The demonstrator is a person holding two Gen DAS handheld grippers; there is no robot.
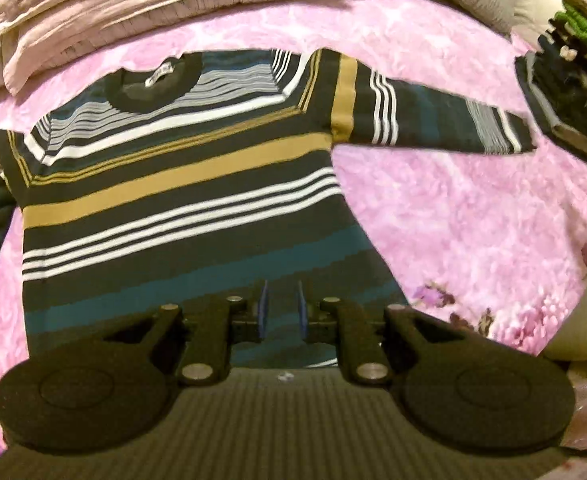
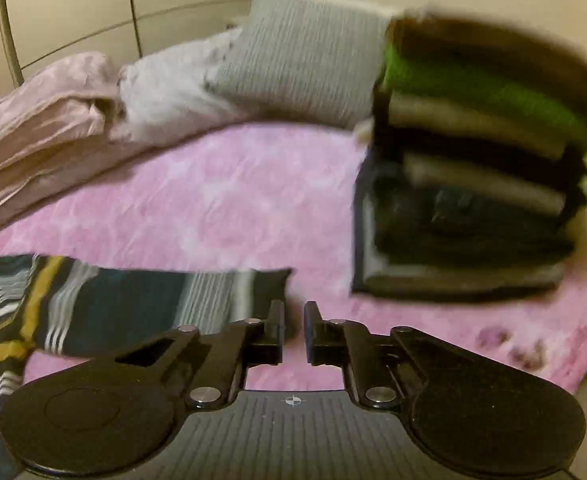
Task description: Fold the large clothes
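A striped sweater [image 1: 181, 184] in dark grey, teal, mustard and white lies flat on the pink bedspread [image 1: 453, 216], collar at the far side, its right sleeve [image 1: 445, 120] stretched out sideways. My left gripper [image 1: 282, 300] hovers over the sweater's lower hem, open with a narrow gap and nothing between the blue pads. In the right wrist view the same sleeve [image 2: 141, 304] ends at its cuff [image 2: 269, 284], just left of my right gripper [image 2: 293, 314]. That gripper stands open with a small gap, empty, over the bedspread [image 2: 233, 208].
A stack of folded clothes [image 2: 473, 184] sits on the bed to the right, seen too in the left wrist view as a folded pile [image 1: 565, 96]. A pale pink duvet [image 1: 113, 12] and a grey pillow [image 2: 301, 60] lie at the head. Cupboard doors [image 2: 73, 12] stand behind.
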